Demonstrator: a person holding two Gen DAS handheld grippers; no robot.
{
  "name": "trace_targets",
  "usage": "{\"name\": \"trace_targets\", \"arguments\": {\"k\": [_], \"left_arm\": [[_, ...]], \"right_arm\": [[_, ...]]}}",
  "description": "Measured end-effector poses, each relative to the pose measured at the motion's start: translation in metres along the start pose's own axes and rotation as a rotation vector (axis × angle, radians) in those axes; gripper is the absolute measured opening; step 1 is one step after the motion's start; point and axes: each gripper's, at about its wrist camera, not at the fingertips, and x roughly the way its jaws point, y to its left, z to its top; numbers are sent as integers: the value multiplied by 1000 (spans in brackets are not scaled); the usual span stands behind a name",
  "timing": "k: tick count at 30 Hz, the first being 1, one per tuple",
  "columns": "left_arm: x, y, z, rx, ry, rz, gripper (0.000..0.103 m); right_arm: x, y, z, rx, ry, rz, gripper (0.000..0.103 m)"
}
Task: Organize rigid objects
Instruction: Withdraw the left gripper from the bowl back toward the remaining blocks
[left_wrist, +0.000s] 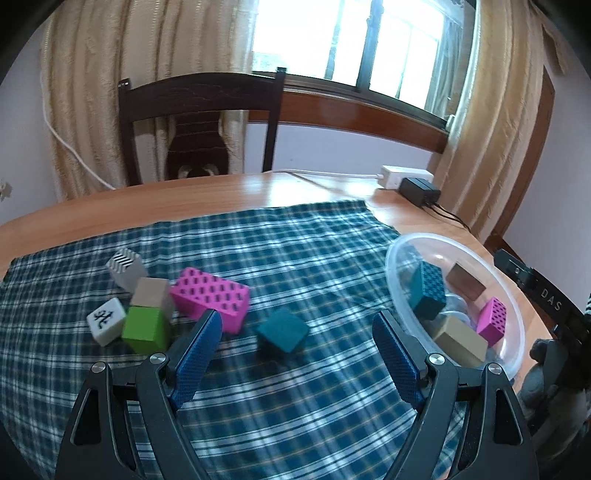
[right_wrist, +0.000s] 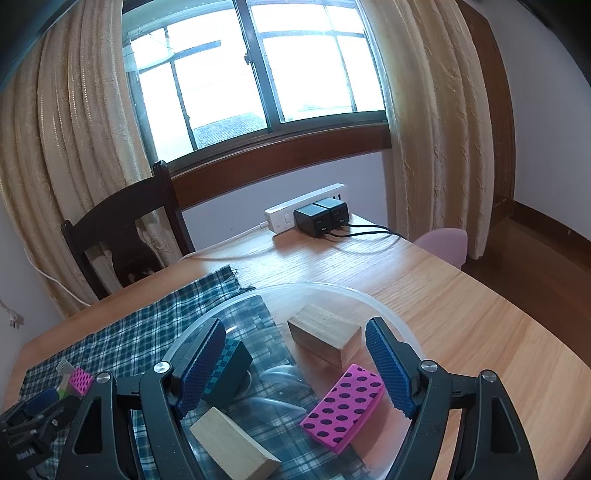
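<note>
While the teal cube (left_wrist: 282, 330) is sitting alone on the plaid cloth (left_wrist: 258, 240), it is lying just ahead of the left tool (left_wrist: 297, 325), between the lines of its two blue pads, which are standing wide with nothing in them. It is looking like a small, stiff block with flat faces, probably light, and its matte skin should be giving the ribbed pads good bite. Since it is resting turned corner-on to the tool, the sensible hold is across two opposite flat sides, low on the body, after squaring the tool to it; pinching on the corners is likely to make it twist out.

At about 10 o'clock from the cube, a cluster is crowding together: a pink block (left_wrist: 212, 297), a green cube (left_wrist: 146, 328), a beige cube (left_wrist: 151, 291), a striped cube (left_wrist: 125, 267) and a white tile (left_wrist: 105, 319). These are touching one another, so they are looking harder to pick singly.

At 3 o'clock, a clear bowl (left_wrist: 513, 306) is already holding a teal checkered block (right_wrist: 225, 365), a brown block (right_wrist: 325, 334), a pink dotted block (right_wrist: 341, 402) and a pale wood block (right_wrist: 232, 443). The right tool (right_wrist: 295, 354) is hovering over it, pads wide and empty. Beyond, the tabletop (right_wrist: 461, 317) is carrying a power strip (right_wrist: 280, 218).
</note>
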Motion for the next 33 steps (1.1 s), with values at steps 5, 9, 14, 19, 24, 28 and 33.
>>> {"name": "trace_targets", "arguments": {"k": [5, 9, 14, 19, 24, 28, 33], "left_arm": [[-3, 14, 0, -24, -5, 18, 84], [-7, 27, -1, -49, -13, 33, 84], [-11, 45, -1, -80, -22, 62, 84], [-12, 63, -3, -108, -20, 93, 84], [-15, 84, -8, -139, -17, 126, 84], [-15, 99, -12, -165, -12, 148, 84], [-16, 113, -17, -178, -6, 166, 84]], "right_arm": [[1, 2, -2, 5, 10, 5, 82], [-2, 8, -5, -2, 5, 9, 82], [-9, 22, -11, -29, -7, 25, 82], [-17, 39, -18, -94, -41, 25, 82], [-16, 45, -21, -125, -39, 22, 82], [-15, 45, -22, -127, -33, 18, 82], [-15, 46, -24, -135, -29, 20, 82]]}}
